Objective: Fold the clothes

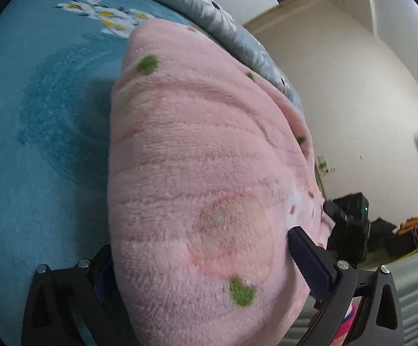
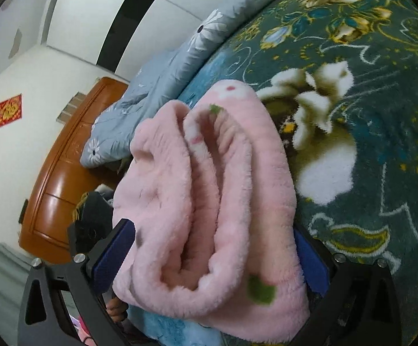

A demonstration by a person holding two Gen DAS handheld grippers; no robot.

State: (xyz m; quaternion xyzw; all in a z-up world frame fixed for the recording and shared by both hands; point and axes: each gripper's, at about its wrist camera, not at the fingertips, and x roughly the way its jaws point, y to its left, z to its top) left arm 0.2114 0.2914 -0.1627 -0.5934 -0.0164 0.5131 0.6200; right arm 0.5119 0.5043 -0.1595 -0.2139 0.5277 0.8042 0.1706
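Both tools, left tool and right tool, clamp the bunched pink fleece garment.

My left gripper clamps the pink fleece garment, which bulges over the blue blanket; its left finger seems buried.

Garment on blanket — quilt behind

Bed under a teal floral plush blanket, pink fleece garment, grey daisy-print quilt lying on it
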